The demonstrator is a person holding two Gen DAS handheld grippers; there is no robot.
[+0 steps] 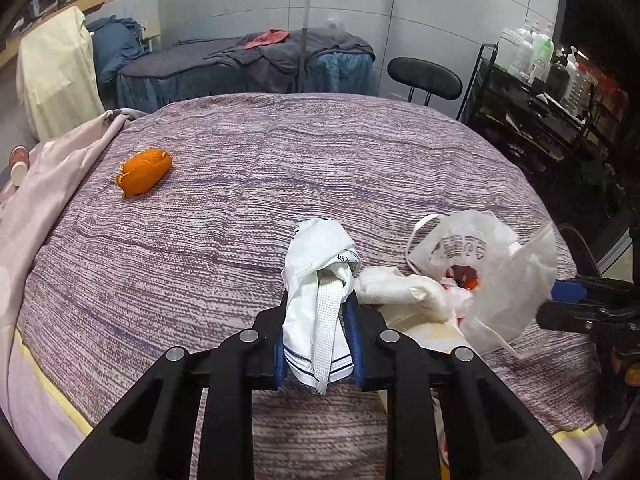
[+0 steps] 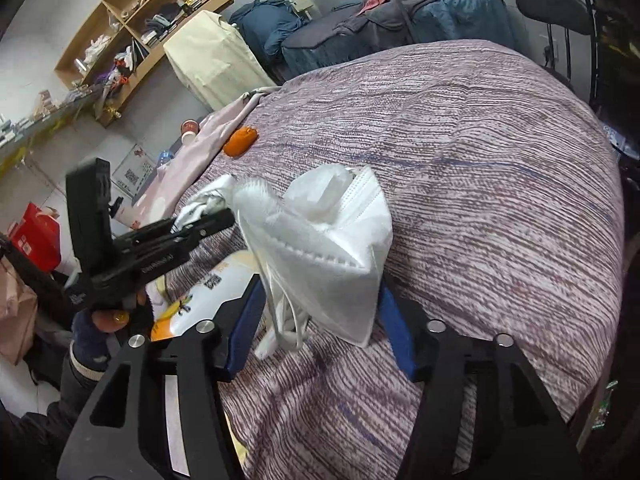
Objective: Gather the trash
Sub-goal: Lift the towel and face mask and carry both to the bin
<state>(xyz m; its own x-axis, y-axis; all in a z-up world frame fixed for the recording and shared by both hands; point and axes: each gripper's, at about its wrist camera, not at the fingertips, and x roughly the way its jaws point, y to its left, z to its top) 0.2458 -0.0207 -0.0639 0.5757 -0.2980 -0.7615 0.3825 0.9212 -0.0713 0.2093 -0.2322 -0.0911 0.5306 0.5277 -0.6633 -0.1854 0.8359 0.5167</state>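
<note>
My left gripper [image 1: 319, 312] is shut on a crumpled white cloth wrapper [image 1: 320, 280] with blue stripes, held just above the purple striped bedspread [image 1: 280, 168]. My right gripper [image 2: 320, 304] holds a white face mask [image 2: 328, 240]; its blue pads stand wide either side of the mask, which hides their tips. In the left wrist view the right gripper [image 1: 568, 296] holds the mask [image 1: 520, 280] at the mouth of a white plastic bag [image 1: 460, 248]. An orange crumpled wrapper [image 1: 144, 172] lies far left on the bed; it also shows in the right wrist view [image 2: 240, 141].
White paper trash [image 1: 400, 288] lies beside the bag. A pink sheet [image 1: 48, 184] hangs at the bed's left edge. A black chair [image 1: 424, 78] and a black rack [image 1: 532, 100] with bottles stand beyond the bed. A massage bed [image 1: 248, 64] stands behind.
</note>
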